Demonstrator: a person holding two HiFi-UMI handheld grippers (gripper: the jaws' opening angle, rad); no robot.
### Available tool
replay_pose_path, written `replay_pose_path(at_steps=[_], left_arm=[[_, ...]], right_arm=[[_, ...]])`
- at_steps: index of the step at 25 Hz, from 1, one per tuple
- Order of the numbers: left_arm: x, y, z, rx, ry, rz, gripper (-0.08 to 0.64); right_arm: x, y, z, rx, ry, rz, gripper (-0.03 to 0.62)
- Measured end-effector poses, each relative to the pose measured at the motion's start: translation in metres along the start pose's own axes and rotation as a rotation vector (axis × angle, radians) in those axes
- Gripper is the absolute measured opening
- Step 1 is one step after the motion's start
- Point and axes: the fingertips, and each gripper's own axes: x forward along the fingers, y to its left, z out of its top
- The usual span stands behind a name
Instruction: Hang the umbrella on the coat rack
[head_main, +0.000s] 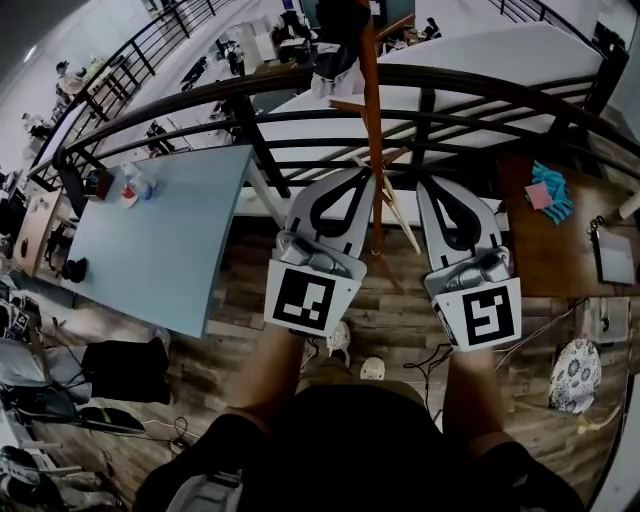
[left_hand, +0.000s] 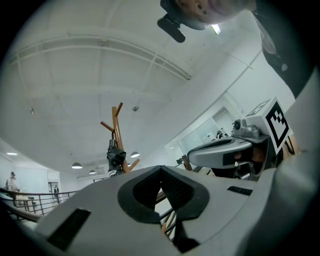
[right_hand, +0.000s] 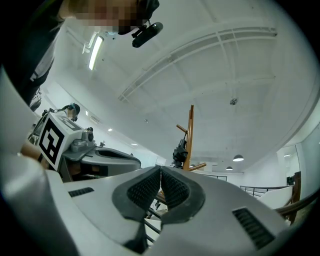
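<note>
**Umbrella up on the rack, both grippers shut and empty**

The umbrella (left_hand: 116, 157), a dark folded bundle, hangs close against the pole of the wooden coat rack (left_hand: 118, 127), among its pegs and apart from both grippers. Which peg carries it I cannot make out. The rack stands by the curved dark railing (head_main: 300, 85), straight ahead of the person. Seen from above, its pole runs up between the two grippers.

The left gripper (left_hand: 161, 170) has its jaws pressed together with nothing between them. The right gripper (right_hand: 160, 170) is the same, its ribbed pads meeting and gripping nothing. The two are held side by side, pointing toward the rack and tilted a little upward.

A pale blue table (head_main: 170, 240) sits to the person's left on the wooden floor (head_main: 400, 320). A brown table (head_main: 545, 250) sits to the right.
</note>
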Motion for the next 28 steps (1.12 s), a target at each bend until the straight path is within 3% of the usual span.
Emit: replay_pose_path(at_steps=[10,14,19,28], left_arm=[[-0.012,-0.017,0.011,0.044,-0.016,0.001,0.011],[-0.017,-0.012,0.015,0.044,-0.034,0.02,0.011],[-0.022,-0.005,0.015,0.064,-0.051,0.044,0.011],[-0.026,-0.004,0.021,0.089,-0.089,0.032,0.011]], right_arm=[[-0.017,0.013,0.01,-0.016,-0.031,0.016,0.031],[-0.014,0.022,0.017,-0.074,-0.061,0.02,0.031],[-0.01,0.028,0.019,-0.139,-0.071,-0.003,0.031],[-0.011,0.024,0.03,-0.168,-0.126,-0.077,0.029]])
